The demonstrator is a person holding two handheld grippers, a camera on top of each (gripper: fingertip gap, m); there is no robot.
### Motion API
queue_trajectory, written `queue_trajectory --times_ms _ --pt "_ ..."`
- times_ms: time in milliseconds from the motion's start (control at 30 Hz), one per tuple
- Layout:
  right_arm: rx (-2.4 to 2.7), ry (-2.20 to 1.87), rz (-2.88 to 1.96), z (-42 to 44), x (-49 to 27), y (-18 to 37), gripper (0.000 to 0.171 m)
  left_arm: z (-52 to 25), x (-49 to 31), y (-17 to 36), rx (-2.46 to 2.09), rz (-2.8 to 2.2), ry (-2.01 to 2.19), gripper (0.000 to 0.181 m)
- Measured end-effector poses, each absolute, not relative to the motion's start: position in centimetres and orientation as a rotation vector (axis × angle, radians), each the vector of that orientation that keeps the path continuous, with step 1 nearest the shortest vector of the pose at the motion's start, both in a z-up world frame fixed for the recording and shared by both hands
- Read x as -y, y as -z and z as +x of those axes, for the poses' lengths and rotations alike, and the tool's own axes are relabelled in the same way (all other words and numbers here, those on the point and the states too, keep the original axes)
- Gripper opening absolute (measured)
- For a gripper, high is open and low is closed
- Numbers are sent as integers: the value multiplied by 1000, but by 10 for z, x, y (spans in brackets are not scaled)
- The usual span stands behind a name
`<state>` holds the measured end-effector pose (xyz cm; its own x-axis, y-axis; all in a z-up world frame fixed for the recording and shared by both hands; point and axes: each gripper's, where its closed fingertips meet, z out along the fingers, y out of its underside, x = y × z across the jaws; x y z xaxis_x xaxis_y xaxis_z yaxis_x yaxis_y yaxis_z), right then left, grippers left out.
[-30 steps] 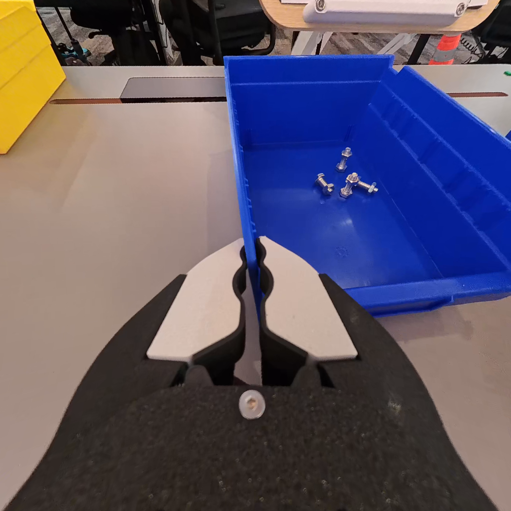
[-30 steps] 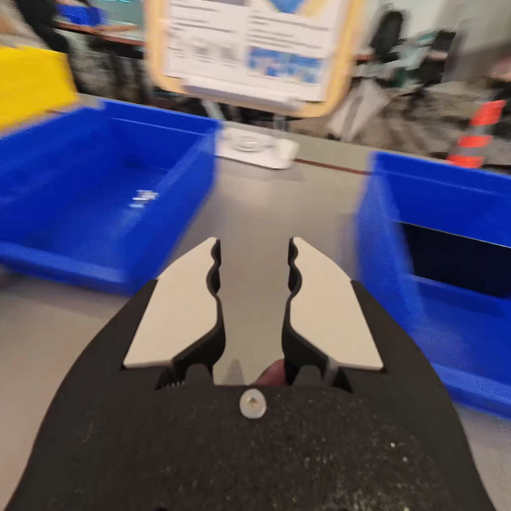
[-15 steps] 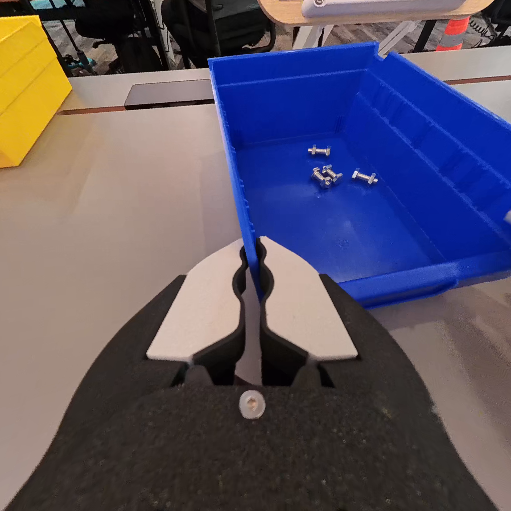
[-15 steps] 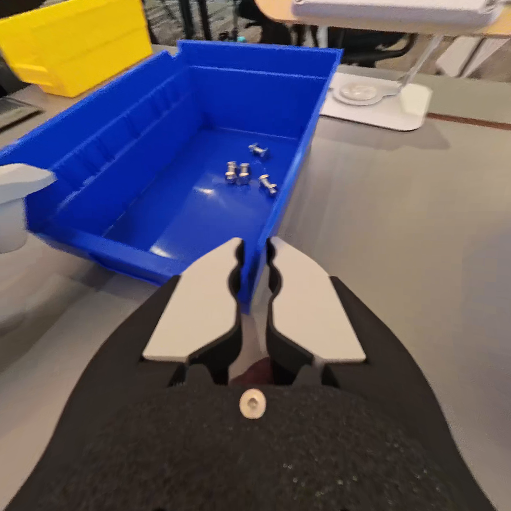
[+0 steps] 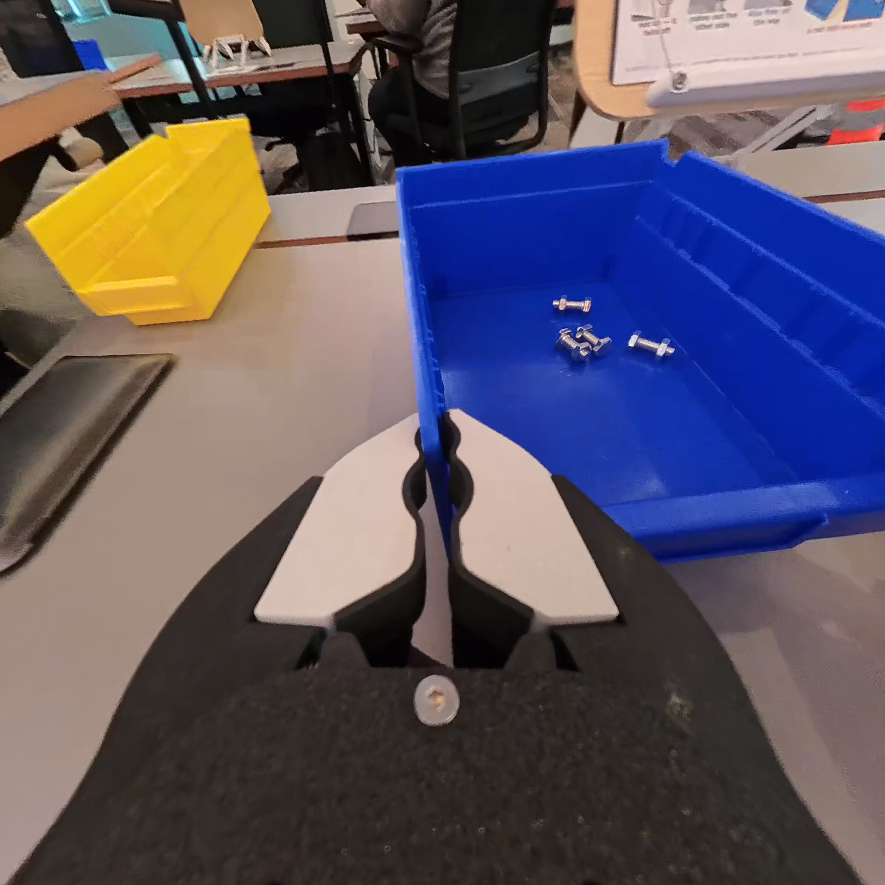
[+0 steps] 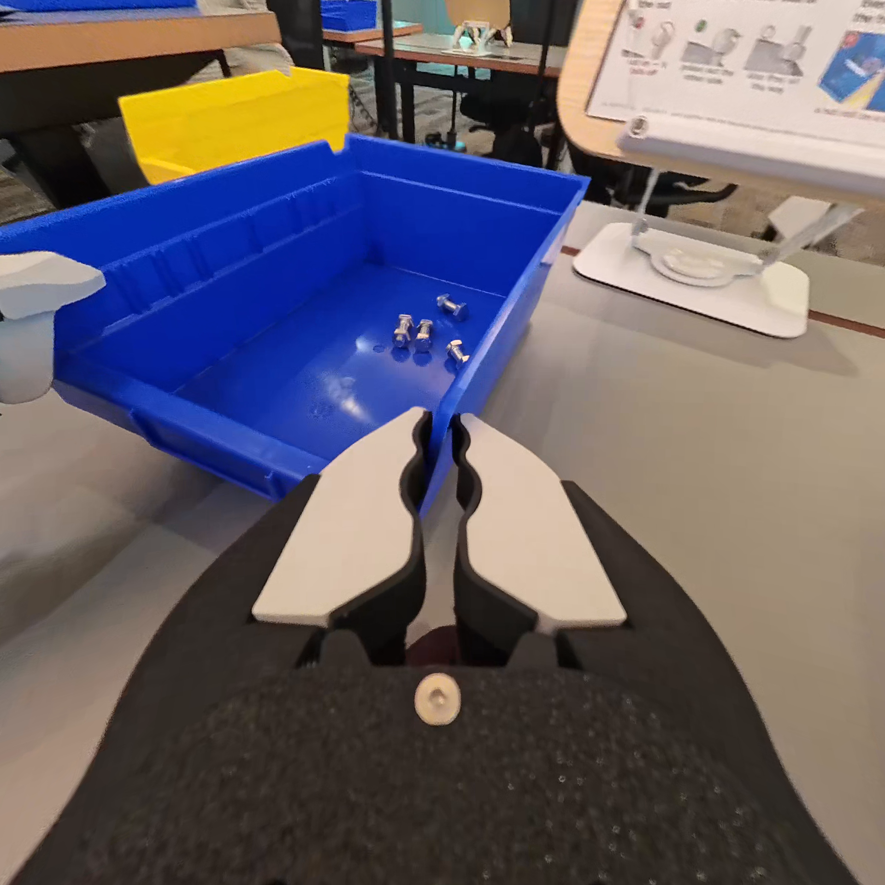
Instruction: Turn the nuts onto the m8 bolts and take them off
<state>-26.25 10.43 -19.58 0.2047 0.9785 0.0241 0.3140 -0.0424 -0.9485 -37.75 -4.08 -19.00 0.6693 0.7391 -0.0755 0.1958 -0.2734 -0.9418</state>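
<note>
A blue bin (image 5: 527,230) stands on the grey table and holds several silver bolts with nuts on them (image 5: 584,342), loose on its floor towards the far end. My left gripper (image 5: 433,426) is shut on the bin's left wall near the front corner. My right gripper (image 6: 443,421) is shut on the bin's right wall (image 6: 498,335) near its front corner. The bolts (image 6: 424,333) also show in the right wrist view. The left gripper's pale finger (image 6: 28,311) shows at that view's left edge, on the bin's far wall.
A yellow bin (image 5: 158,249) stands at the back left of the table. A black pad (image 5: 62,431) lies at the left. A white stand (image 6: 694,282) carrying an instruction board stands to the right of the blue bin. Chairs and desks stand behind the table. There is about 20 centimetres between the tips of the two grippers.
My right gripper swung over from the open table and closed on the bin's right wall. My left gripper stayed shut on the left wall. The bolts slid and spread inside the bin.
</note>
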Motion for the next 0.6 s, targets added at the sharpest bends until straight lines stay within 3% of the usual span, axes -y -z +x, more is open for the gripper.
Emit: queue_trajectory --times_ms 500,600 --pt "1445 -1012 -1497 -342 -24 220 14 -448 119 181 692 -1770 -752 3" --pt "1448 -1036 -1463 -339 -25 216 27 -454 121 180 686 -1763 -732 3"
